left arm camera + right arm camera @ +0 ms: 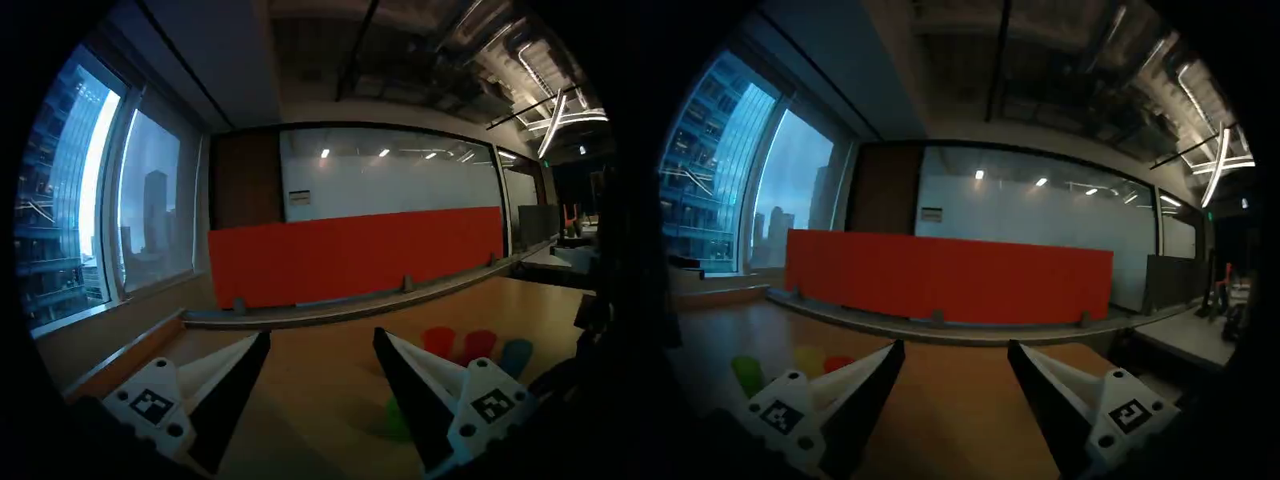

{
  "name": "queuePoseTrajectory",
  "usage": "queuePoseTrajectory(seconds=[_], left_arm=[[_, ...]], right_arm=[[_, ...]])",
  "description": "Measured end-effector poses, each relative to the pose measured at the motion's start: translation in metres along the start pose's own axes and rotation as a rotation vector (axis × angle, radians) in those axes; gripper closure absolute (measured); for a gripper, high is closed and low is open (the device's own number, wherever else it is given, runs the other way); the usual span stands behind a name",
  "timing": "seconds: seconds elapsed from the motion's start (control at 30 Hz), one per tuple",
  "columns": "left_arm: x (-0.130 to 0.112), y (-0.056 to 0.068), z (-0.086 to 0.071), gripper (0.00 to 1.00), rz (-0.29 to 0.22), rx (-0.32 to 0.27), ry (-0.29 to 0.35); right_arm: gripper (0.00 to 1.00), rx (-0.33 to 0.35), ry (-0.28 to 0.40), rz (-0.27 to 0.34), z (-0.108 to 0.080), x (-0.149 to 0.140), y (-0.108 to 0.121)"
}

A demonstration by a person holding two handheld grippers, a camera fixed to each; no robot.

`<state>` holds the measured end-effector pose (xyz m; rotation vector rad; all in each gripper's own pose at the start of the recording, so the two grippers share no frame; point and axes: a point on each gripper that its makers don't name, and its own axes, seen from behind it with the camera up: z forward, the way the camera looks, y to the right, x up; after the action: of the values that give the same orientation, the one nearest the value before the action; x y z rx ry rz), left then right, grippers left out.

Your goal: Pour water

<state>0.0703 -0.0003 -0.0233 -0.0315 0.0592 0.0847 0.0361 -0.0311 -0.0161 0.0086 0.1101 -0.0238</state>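
Dim office room, with a wooden tabletop point(336, 384) running back to a red divider panel point(352, 252) and a glass wall behind it. At 9 o'clock in the left gripper view, tall windows point(152, 208) onto high-rise towers; at 2 o'clock, strip lights point(560, 120) under an open ceiling.

Left gripper point(320, 333) at 6 o'clock of its own view: jaws spread wide, clamping nothing, bare tabletop between the white fingers point(432, 368). Square marker tag on each finger.

Just past the finger at 5 o'clock, standing on the table in a short row: red cup point(438, 340), second red cup point(478, 344) just beside it, blue cup point(516, 356) next along. Nearer, green cup point(394, 418), partly hidden behind that same finger. Cannot tell whether any holds water.

Right gripper point(956, 344) at 6 o'clock of the right gripper view, over the same wood surface and facing the red divider panel: jaws far apart, gripping nothing. At 8 o'clock, beyond the finger on that side: lime-green cup point(746, 374), yellow cup point(808, 360), orange-red cup point(836, 364), close together, lower parts hidden. Cannot tell whether the lime-green one matches the green cup in the other view. At 4 o'clock, grey side desk point(1184, 336).
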Motion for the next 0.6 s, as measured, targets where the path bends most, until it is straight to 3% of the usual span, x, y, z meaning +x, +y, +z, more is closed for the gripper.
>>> queuePoseTrajectory(seconds=[0.2, 0.6], left_arm=[[0.002, -0.003, 0.002, 0.04, -0.020, 0.028, 0.007], [-0.013, 0.006, 0.003, 0.04, -0.029, 0.014, -0.003]], right_arm=[[0.00, -0.040, 0.010, 0.009, -0.001, 0.001, 0.005], [0.00, -0.058, -0.007, 0.005, -0.007, -0.011, 0.011]])
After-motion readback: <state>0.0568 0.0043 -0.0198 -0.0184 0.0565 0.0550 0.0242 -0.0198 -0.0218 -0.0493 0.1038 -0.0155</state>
